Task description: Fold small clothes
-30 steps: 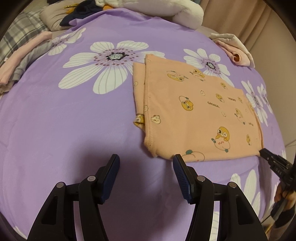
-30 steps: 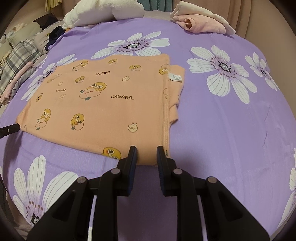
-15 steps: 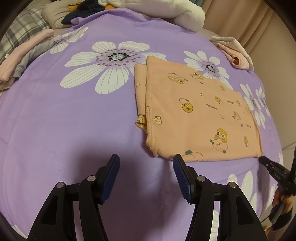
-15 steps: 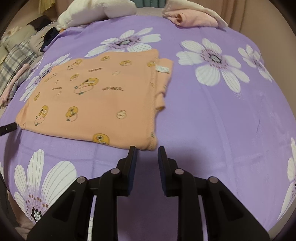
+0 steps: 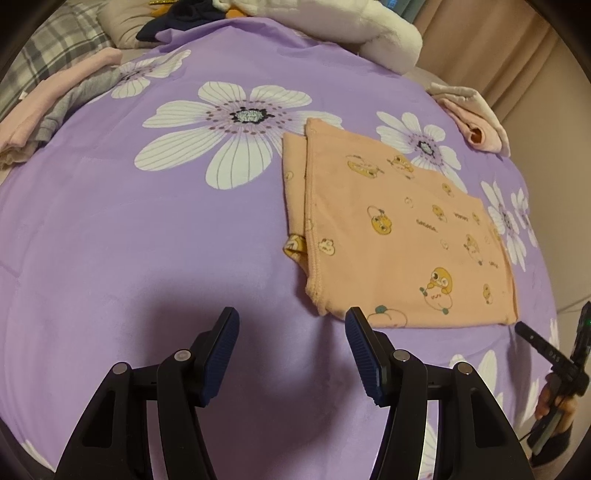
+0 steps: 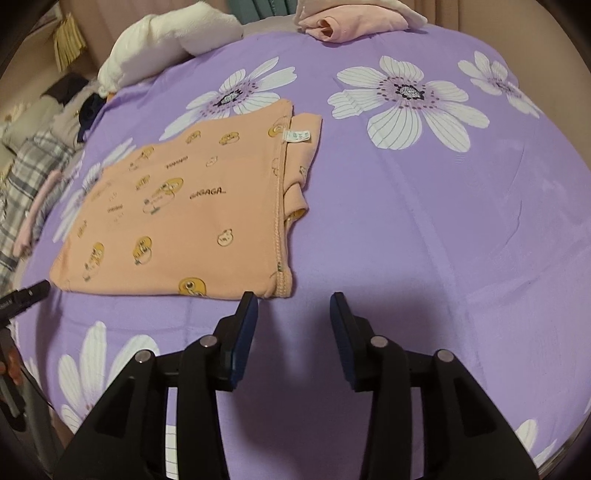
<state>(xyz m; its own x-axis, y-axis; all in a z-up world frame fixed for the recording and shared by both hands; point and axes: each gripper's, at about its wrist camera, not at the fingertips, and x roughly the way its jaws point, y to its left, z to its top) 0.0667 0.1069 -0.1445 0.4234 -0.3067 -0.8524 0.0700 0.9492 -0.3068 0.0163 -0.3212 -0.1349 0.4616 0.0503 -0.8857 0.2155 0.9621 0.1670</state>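
Observation:
A small orange garment (image 5: 399,236) printed with yellow cartoon ducks lies folded flat on the purple flowered bedspread (image 5: 147,236). In the right wrist view the same garment (image 6: 177,218) shows a white label near its far right corner. My left gripper (image 5: 291,325) hovers open just short of the garment's near left corner, nothing between its fingers. My right gripper (image 6: 293,306) hangs just off the near right corner; its jaws are opening and hold nothing. The right gripper's tip (image 5: 532,338) also shows at the left wrist view's right edge.
Folded pink clothes (image 6: 347,22) lie at the far edge of the bedspread (image 6: 443,221). A white fluffy bundle (image 5: 347,26) sits at the back. Pink and grey garments (image 5: 55,110) and plaid fabric (image 6: 33,173) pile up on the far side.
The right gripper has drawn back off the garment's near corner and its jaws have spread apart. The left gripper has hardly shifted and stays open.

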